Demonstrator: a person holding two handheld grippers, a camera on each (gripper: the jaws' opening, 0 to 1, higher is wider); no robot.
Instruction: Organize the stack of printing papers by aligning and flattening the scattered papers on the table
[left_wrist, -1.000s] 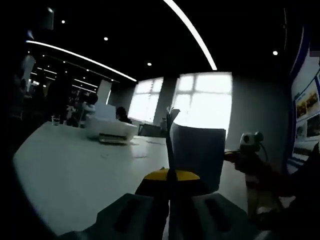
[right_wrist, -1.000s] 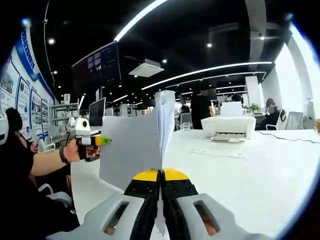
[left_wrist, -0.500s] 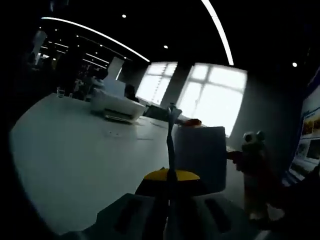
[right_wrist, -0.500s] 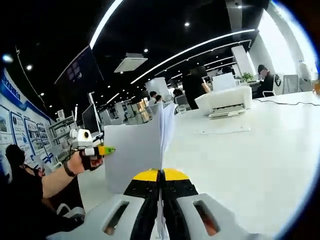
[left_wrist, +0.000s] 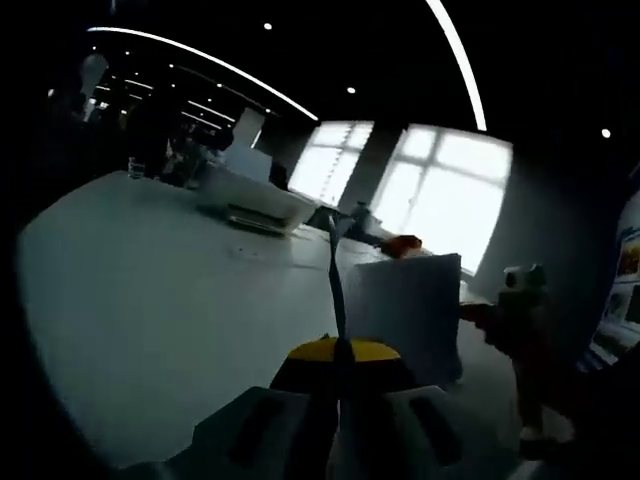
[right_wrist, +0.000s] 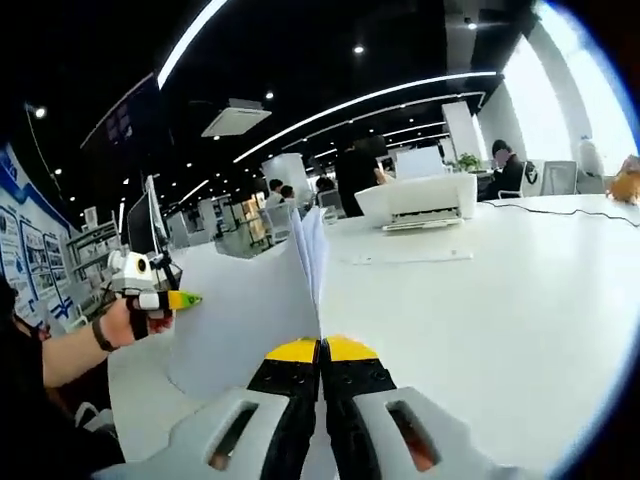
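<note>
A stack of white printing papers (right_wrist: 245, 320) stands on edge over the white table (right_wrist: 500, 300), held at both ends. My right gripper (right_wrist: 320, 348) is shut on its near edge, and the sheets fan out slightly above the yellow jaw tips. At the far end a hand holds the left gripper (right_wrist: 165, 298), shut on the stack. In the left gripper view, my left gripper (left_wrist: 337, 350) is shut on the stack's thin edge. The papers (left_wrist: 410, 315) run off to the right, where the right gripper (left_wrist: 500, 318) holds them.
A white printer (right_wrist: 415, 200) sits on the table farther back, with a flat sheet (right_wrist: 405, 258) lying in front of it and a dark cable (right_wrist: 560, 210) to its right. The printer (left_wrist: 265, 205) also shows in the left gripper view. People stand and sit behind the table.
Both views have rolled and dipped with the hands. The held stack now leans lower, toward the table, than a second ago. Both grippers have stayed shut on it.
</note>
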